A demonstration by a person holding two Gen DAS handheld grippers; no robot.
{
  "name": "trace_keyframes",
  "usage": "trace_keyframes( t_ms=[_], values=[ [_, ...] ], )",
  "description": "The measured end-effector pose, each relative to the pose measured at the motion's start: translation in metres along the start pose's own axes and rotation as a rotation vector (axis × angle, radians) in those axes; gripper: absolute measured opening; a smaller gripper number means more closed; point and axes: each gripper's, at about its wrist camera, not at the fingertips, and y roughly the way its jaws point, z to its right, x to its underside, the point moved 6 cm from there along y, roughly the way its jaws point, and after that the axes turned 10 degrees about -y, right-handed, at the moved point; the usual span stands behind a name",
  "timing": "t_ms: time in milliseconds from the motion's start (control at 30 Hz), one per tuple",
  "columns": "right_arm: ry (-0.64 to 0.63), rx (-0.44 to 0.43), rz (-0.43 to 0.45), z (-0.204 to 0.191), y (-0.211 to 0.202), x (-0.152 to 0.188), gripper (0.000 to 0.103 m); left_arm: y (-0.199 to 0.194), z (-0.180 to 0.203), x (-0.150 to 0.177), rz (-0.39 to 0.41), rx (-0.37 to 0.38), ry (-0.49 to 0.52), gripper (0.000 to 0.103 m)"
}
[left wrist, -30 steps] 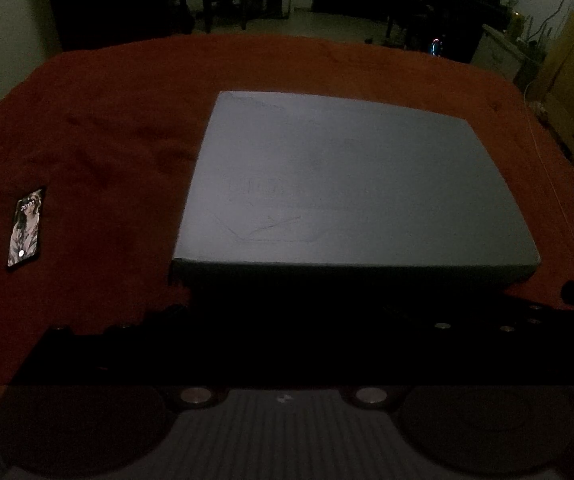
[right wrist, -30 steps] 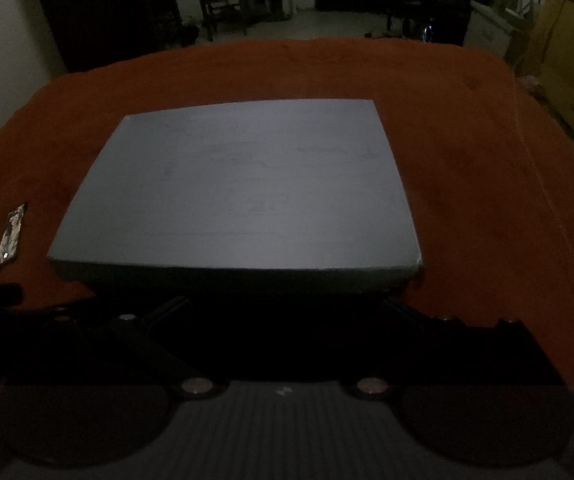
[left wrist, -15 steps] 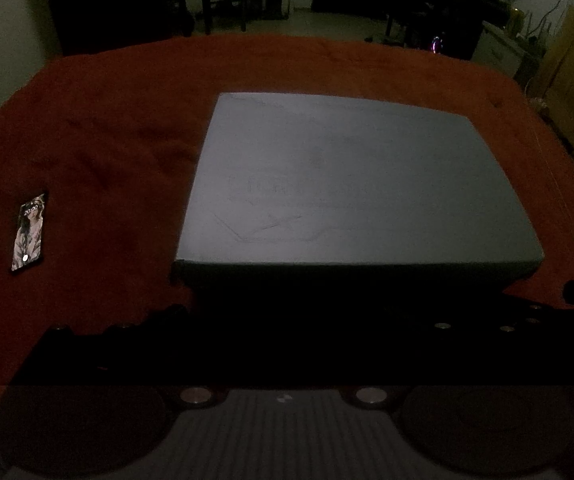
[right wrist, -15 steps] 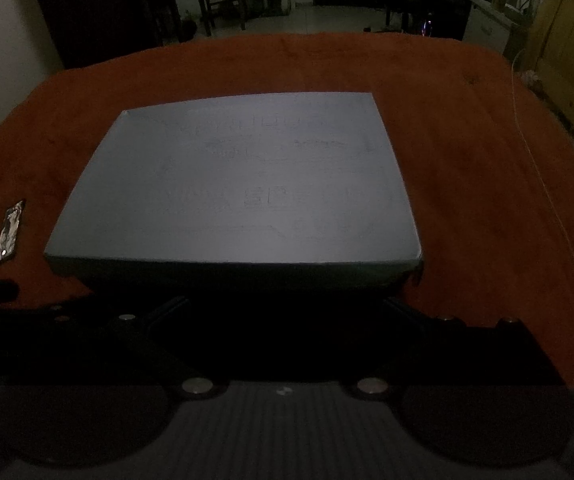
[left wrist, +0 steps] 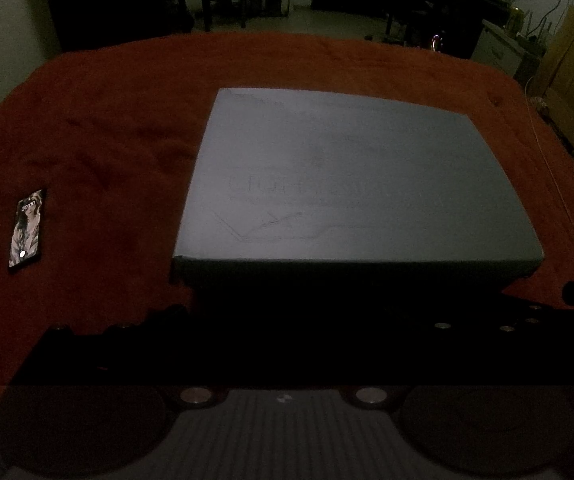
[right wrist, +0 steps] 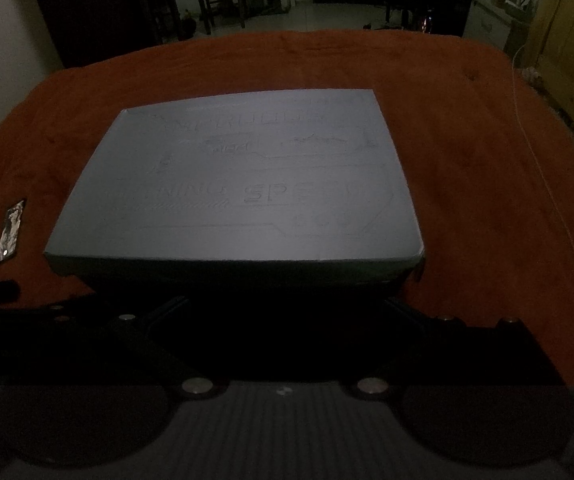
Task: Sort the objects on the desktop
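I see a grey box (left wrist: pixel 351 184) on the red-clothed table (left wrist: pixel 107 140), a lit phone (left wrist: pixel 27 227) at nine o'clock; whether either gripper is spread, I can't tell in this dark.

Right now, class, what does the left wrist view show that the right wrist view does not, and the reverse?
Only the left wrist view shows the phone's lit screen face-on, with clock digits. Only the right wrist view shows the raised letters "SP" on the grey box lid, and a thin white cord across the cloth. Both show the grey box on the red cloth, phone to its left.

Flat grey box (left wrist: pixel 351 184), seemingly closed, on red cloth (left wrist: pixel 99 152)
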Motion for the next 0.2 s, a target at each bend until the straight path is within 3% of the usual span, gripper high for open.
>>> trace_keyframes(
  t_ms=[200],
  values=[
    [0.002, 0.003, 0.001, -0.0033, -0.0011, -0.0003, 0.103, -0.0027, 0.0004, -0.0011, 0.012, -0.006, 0.007, 0.102]
  ],
)
